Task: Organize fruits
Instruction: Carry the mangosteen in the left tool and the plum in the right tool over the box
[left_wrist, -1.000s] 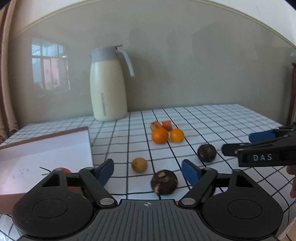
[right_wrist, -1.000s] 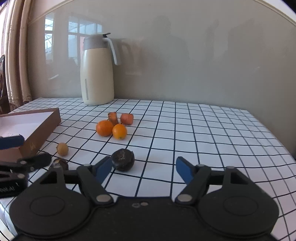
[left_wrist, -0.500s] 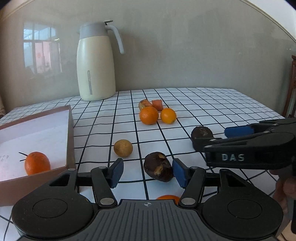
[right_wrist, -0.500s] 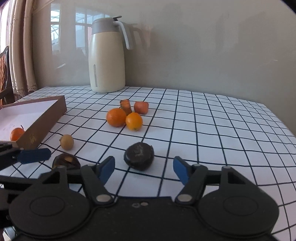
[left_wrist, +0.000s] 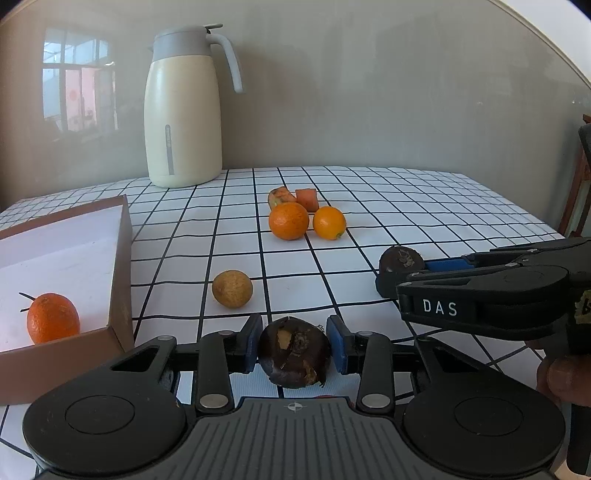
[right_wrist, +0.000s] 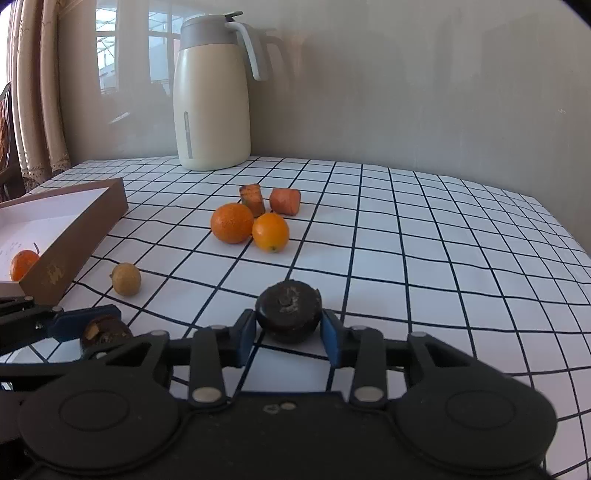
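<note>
1. A dark brown, peeling fruit (left_wrist: 294, 352) sits between the blue pads of the left gripper (left_wrist: 294, 349), low over the checked tablecloth (left_wrist: 406, 206); the jaws are closing and the pads touch its two sides.
2. A second dark, round fruit (right_wrist: 289, 311) lies between the pads of the right gripper (right_wrist: 288, 332), whose jaws are closing too, with both pads against it.
3. In the left wrist view the right gripper reaches in from the right edge with that second fruit at its tip, and part of a hand (left_wrist: 565, 376) shows below it.
4. A small tan fruit (left_wrist: 232, 283) rests on the cloth just beyond the left gripper, near the box.
5. Farther back, a large orange (left_wrist: 288, 220) and a smaller orange (left_wrist: 329, 222) sit side by side, with two cut orange-red pieces (left_wrist: 293, 197) just behind them.
6. An open brown box (left_wrist: 123, 258) with a white inside stands at the left; one orange with a stem (left_wrist: 53, 317) lies in it.
7. A cream jug (left_wrist: 183, 114) with a grey lid stands upright at the back of the table, by the wall.
</note>
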